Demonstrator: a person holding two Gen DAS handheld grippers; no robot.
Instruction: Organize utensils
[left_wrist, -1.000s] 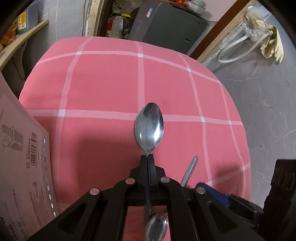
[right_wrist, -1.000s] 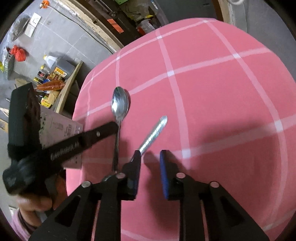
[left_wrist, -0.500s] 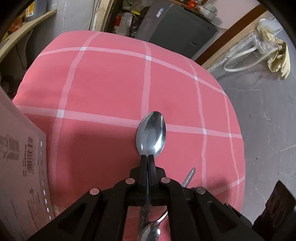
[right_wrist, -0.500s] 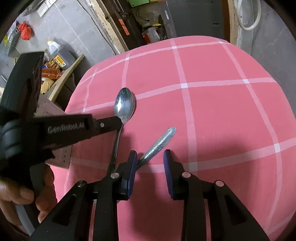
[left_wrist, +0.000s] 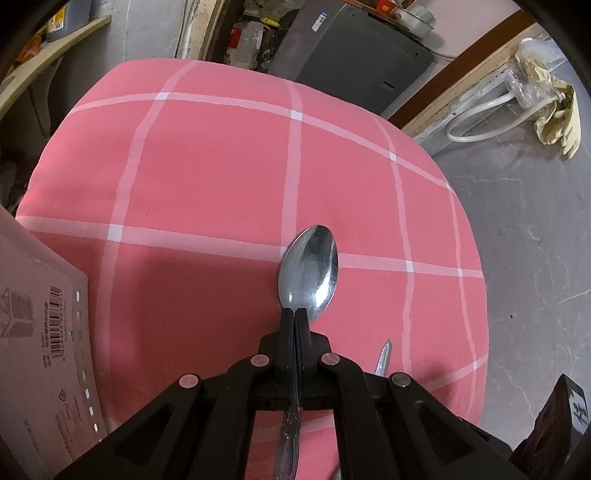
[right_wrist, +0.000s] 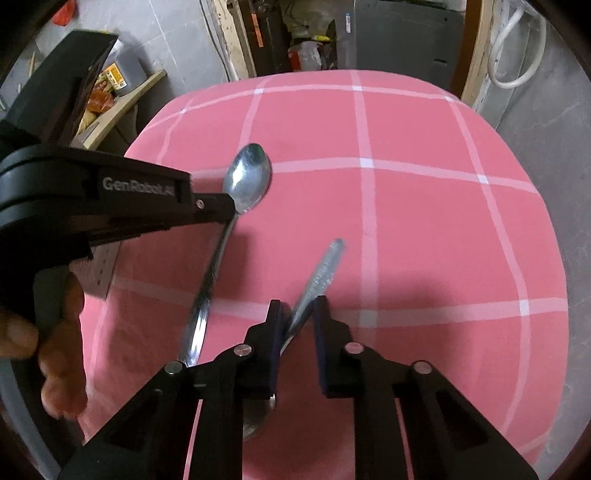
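Left gripper (left_wrist: 294, 314): jaws clamped on a spoon (left_wrist: 309, 266), bowl forward.
Right gripper (right_wrist: 298, 312): jaws closing around a second spoon's handle (right_wrist: 320, 276).
Counter (left_wrist: 221, 166): pink checked cloth.

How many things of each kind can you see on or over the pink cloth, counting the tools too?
Spoons: 2, the first spoon clamped in the left tool, the second spoon between the closing jaws of the right tool
Tools: 2
Cardboard box: 1
Total: 5
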